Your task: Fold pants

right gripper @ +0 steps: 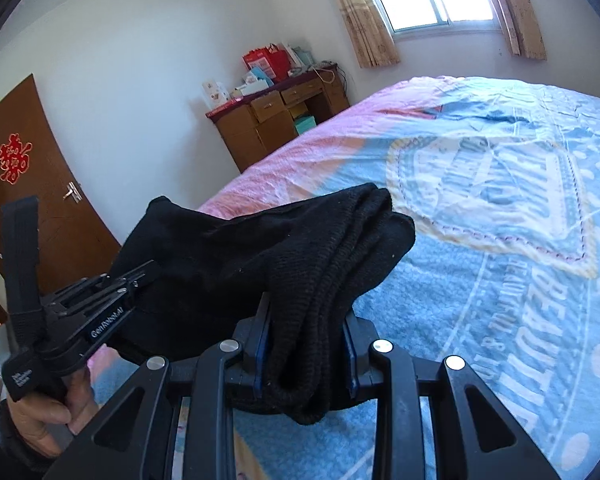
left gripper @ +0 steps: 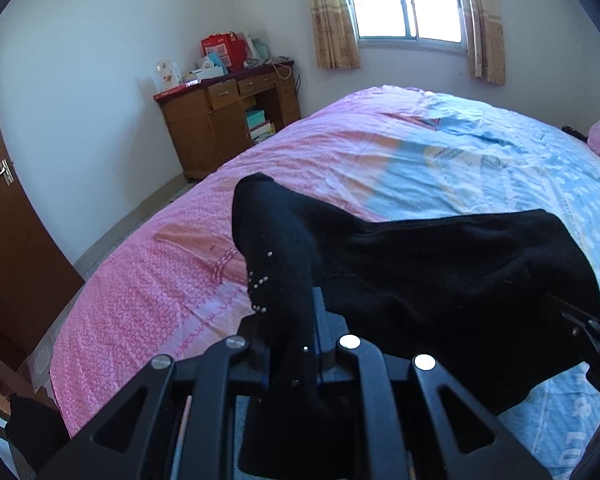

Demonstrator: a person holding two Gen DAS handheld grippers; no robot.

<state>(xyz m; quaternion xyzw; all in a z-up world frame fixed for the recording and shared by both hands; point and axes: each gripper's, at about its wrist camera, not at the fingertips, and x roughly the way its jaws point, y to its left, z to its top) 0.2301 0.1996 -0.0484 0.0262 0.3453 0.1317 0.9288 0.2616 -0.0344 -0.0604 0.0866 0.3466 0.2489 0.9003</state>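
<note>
Currently we hold the black pants (left gripper: 440, 264) bunched above the bed (left gripper: 148, 280), left gripper (left gripper: 300, 344) and right gripper (right gripper: 306, 344) each with jaws clamped on thick fabric, so we judge layers could slip apart and spoil the fold.

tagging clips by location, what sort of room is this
A home bedroom, most likely: a wide bed under a pink and blue printed cover, a brown wooden desk with drawers against the wall, and a curtained window.
</note>
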